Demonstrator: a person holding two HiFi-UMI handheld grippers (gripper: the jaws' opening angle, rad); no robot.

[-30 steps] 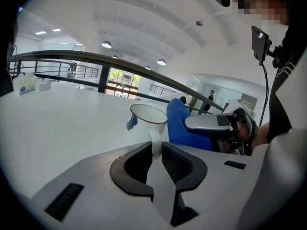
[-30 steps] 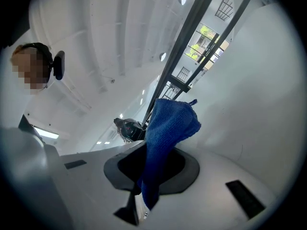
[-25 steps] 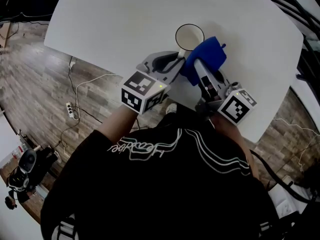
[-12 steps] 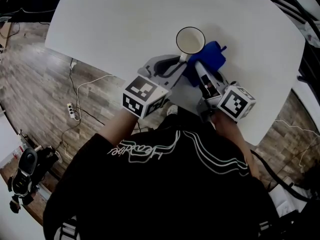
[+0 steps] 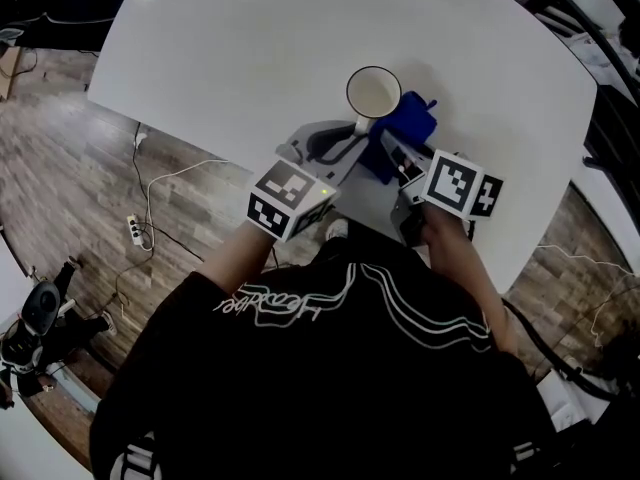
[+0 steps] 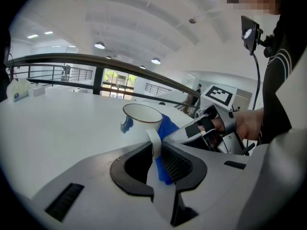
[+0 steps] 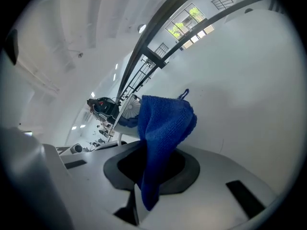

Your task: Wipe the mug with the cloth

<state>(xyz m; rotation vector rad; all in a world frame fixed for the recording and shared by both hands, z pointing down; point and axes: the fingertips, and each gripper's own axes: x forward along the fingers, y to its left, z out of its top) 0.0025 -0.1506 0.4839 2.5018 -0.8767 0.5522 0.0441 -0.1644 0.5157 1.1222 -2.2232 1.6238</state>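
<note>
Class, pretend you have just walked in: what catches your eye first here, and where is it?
The blue cloth stands out most, pinched in the right gripper and held right beside the white mug. The mug is at the near side of the white table, and the left gripper is clamped on its handle.

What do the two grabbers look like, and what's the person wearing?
The left gripper and right gripper are light grey, with black ribbed pads inside and a cube of black-and-white squares on each. The person's black top has white stripes.
</note>
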